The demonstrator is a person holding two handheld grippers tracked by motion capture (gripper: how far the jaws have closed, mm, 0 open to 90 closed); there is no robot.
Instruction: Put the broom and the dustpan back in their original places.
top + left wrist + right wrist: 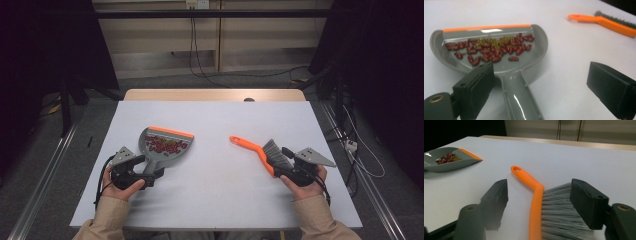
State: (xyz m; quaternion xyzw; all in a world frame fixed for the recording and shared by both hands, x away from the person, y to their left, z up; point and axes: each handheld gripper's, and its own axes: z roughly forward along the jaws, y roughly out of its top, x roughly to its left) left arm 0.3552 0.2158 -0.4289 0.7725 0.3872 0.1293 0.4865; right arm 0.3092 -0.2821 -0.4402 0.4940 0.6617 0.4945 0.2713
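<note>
A grey dustpan [171,133] with an orange lip lies left of centre on the white tabletop [220,190]. It holds red beans [165,145] mixed with small green ones [496,42]. My left gripper [152,175] stands open; its jaws straddle the dustpan's handle [519,97] without pressing on it. An orange brush [252,148] with grey bristles [559,215] lies to the right. Around its bristle end sits my right gripper [281,162], also open, with a gap between one jaw and the orange spine [535,200].
The board's front edge runs just in front of both forearms. A wooden strip [215,95] borders the far side. Cables [360,150] trail on the floor to the right, and metal rails flank the table. Bare white surface separates dustpan and brush.
</note>
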